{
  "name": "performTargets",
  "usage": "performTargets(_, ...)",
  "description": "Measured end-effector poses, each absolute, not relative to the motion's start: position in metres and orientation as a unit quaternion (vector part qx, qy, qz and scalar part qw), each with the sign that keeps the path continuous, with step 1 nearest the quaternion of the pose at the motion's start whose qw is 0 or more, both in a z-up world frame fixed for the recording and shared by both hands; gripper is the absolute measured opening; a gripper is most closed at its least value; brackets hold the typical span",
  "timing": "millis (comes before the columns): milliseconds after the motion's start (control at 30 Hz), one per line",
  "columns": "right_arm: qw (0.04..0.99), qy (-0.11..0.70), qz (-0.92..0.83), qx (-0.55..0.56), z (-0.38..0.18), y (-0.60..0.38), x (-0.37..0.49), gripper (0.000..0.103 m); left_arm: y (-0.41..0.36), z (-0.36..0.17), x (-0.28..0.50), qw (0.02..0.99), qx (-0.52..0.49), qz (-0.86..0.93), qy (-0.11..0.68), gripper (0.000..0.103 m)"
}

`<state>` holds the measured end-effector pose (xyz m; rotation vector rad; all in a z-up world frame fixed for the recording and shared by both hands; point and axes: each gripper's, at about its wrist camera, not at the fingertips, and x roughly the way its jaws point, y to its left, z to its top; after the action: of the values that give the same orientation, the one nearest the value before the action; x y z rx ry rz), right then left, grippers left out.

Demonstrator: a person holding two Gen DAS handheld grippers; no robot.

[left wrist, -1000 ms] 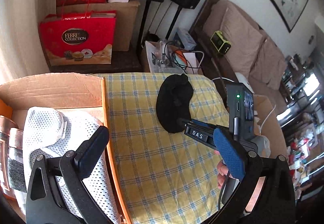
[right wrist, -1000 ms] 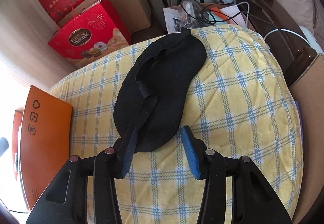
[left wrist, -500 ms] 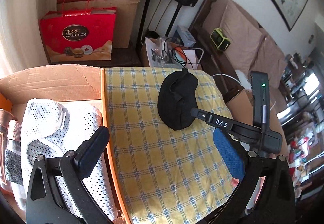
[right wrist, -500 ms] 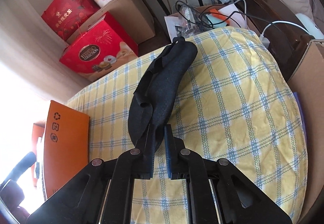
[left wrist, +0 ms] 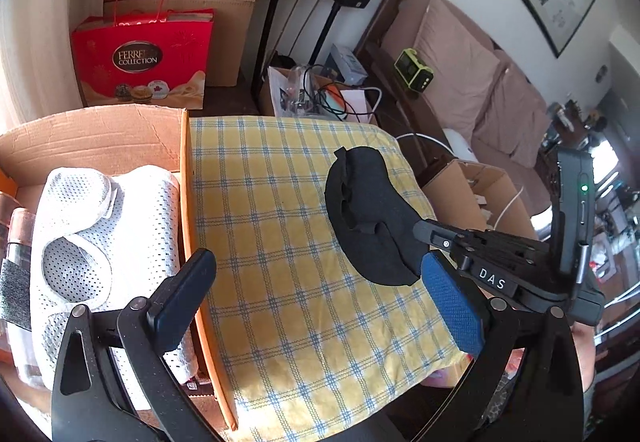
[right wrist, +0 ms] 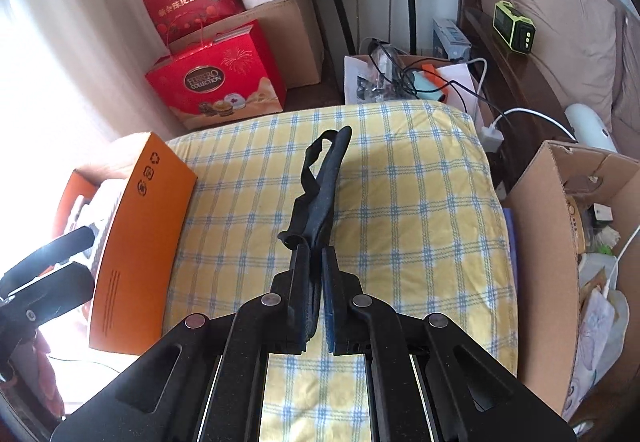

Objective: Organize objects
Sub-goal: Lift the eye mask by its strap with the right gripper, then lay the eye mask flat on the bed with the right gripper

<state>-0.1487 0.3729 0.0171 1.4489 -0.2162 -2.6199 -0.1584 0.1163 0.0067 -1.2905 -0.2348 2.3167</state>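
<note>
Pinching the black eye mask (right wrist: 320, 190), the right tool (right wrist: 316, 262) faces a "FERRERO COLLECTION" bag (right wrist: 218, 82); left tool (left wrist: 320, 290) gapes

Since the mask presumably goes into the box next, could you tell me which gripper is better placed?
Right: the right gripper is shut on the black fabric eye mask; the left gripper hangs open beside the orange cardboard box.

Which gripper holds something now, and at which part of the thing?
The right gripper pinches the black fabric eye mask at its near end. The left gripper holds nothing.

Matt black cloth eye mask (left wrist: 370, 218), checked cotton cushion (left wrist: 288, 242)
</note>
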Motion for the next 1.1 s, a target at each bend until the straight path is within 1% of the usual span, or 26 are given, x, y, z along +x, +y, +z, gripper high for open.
performTargets(233, 0.084, -0.019, -0.872, 0.483, 0.015, 0.360, -0.114, 0.005, 0.111, 0.005, -0.146, 0.241, -0.475, 0.841, -0.090, 0.103)
performTargets(433, 0.120, -0.008, -0.868, 0.482, 0.004, 0.333, -0.103, 0.005, 0.102, 0.001, -0.140, 0.234, -0.479, 0.840, -0.097, 0.103)
performTargets(500, 0.144, -0.028, -0.860, 0.488, 0.000, 0.326, -0.104, 0.011, 0.099, 0.001, -0.139, 0.232, -0.480, 0.840, -0.098, 0.103)
performTargets(567, 0.150, -0.048, -0.856, 0.493, -0.003, 0.326, -0.105, 0.012, 0.096, 0.001, -0.137, 0.230, -0.481, 0.841, -0.099, 0.103)
performTargets(633, 0.141, -0.052, -0.858, 0.492, -0.003, 0.328, -0.106, 0.015, 0.094, 0.000, -0.136, 0.228, -0.480, 0.841, -0.101, 0.103)
performTargets(700, 0.129, -0.059, -0.860, 0.490, -0.003, 0.333, -0.106, 0.021, 0.092, 0.000, -0.135, 0.229, -0.480, 0.840, -0.104, 0.103)
performTargets(733, 0.124, -0.061, -0.861, 0.490, -0.003, 0.336, -0.106, 0.022, 0.091, 0.000, -0.134, 0.229, -0.481, 0.840, -0.106, 0.103)
performTargets(767, 0.118, -0.058, -0.862, 0.489, -0.004, 0.337, -0.106, 0.025, 0.091, -0.001, -0.134, 0.230, -0.481, 0.839, -0.108, 0.103)
performTargets(800, 0.113, -0.054, -0.864, 0.488, -0.005, 0.338, -0.106, 0.035, 0.090, -0.001, -0.134, 0.231, -0.482, 0.838, -0.109, 0.103)
performTargets(867, 0.115, -0.056, -0.862, 0.490, -0.008, 0.340, -0.104, 0.044, 0.090, -0.002, -0.133, 0.232, -0.482, 0.838, -0.109, 0.103)
performTargets(1033, 0.168, -0.048, -0.852, 0.494, -0.011, 0.324, -0.091, 0.043, 0.088, -0.004, -0.132, 0.231, -0.485, 0.836, -0.110, 0.103)
performTargets(1100, 0.173, -0.051, -0.850, 0.495, -0.011, 0.322, -0.088, 0.046, 0.086, -0.004, -0.131, 0.229, -0.485, 0.837, -0.112, 0.103)
